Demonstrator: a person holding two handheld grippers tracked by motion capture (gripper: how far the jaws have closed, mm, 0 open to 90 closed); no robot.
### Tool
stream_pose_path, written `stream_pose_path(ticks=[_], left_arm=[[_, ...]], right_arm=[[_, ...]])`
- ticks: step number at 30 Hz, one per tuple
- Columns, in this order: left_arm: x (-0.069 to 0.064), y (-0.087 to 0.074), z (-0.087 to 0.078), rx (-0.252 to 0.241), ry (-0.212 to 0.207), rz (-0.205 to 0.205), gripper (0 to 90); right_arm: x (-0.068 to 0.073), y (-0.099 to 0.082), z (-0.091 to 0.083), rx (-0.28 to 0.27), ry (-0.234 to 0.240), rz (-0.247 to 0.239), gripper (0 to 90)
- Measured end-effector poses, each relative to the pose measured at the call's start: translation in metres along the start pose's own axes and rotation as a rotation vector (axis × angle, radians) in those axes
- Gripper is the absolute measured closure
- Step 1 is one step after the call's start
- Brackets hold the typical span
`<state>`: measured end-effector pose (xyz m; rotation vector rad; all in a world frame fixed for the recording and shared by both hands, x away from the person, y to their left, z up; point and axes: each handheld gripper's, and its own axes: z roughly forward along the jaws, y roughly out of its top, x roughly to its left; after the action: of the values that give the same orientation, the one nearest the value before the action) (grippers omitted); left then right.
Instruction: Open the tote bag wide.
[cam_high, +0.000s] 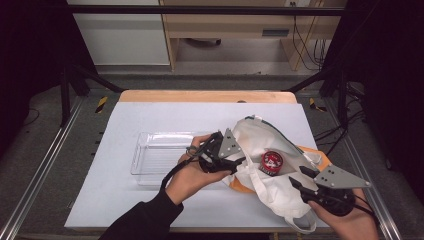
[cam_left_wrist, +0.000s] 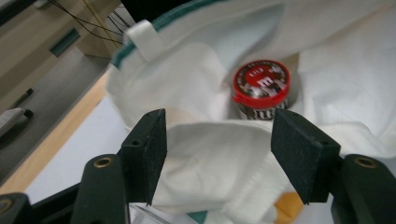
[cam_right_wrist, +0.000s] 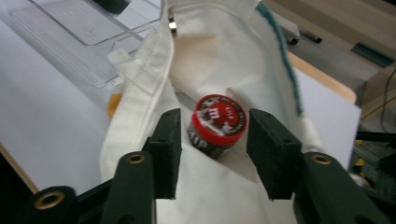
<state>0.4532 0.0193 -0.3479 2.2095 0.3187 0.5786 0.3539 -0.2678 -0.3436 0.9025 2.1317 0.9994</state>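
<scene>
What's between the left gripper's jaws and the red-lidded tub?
A fold of the white cloth bag lies between the left gripper and the red-lidded tub, in the left gripper view.

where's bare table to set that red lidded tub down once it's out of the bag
Free: the wide strip of white mat left of the clear tray, and the far band between tray and wooden table edge. The tray looks empty too. Crowded: the right side, where the cloth bag, red-lidded tub and both grippers sit.

red-lidded tub (cam_left_wrist: 261, 88) in white bag (cam_left_wrist: 196, 88)
</scene>
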Motion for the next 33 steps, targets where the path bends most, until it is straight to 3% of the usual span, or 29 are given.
stream_pose_path(ticks=[8,14,16,24,27,29,31,33], left_arm=[[-0.017,-0.017,0.008,-0.007,-0.038,-0.037,35.3],[-0.026,-0.024,0.023,0.010,-0.061,-0.071,33.7],[-0.029,-0.024,0.028,0.021,-0.065,-0.072,33.6],[-0.036,-0.018,0.039,-0.003,-0.102,-0.120,33.7],[-0.040,-0.016,0.042,0.006,-0.076,-0.105,34.1],[-0.039,-0.017,0.047,0.015,-0.085,-0.131,40.1],[-0.038,-0.017,0.051,0.027,-0.099,-0.132,42.3],[-0.038,-0.019,0.055,0.031,-0.092,-0.126,50.6]], right_arm=[[-0.031,0.016,-0.001,0.012,-0.043,-0.022,59.3],[-0.052,0.009,0.027,0.123,-0.026,0.000,44.0],[-0.055,0.005,0.032,0.144,-0.023,0.008,43.5],[-0.058,-0.004,0.038,0.145,-0.023,0.014,54.1],[-0.060,-0.005,0.037,0.138,-0.023,0.016,59.3],[-0.061,-0.006,0.038,0.139,-0.019,0.014,64.0],[-0.061,-0.006,0.039,0.144,-0.018,0.011,65.0],[-0.062,-0.008,0.042,0.161,-0.023,0.000,67.4]])
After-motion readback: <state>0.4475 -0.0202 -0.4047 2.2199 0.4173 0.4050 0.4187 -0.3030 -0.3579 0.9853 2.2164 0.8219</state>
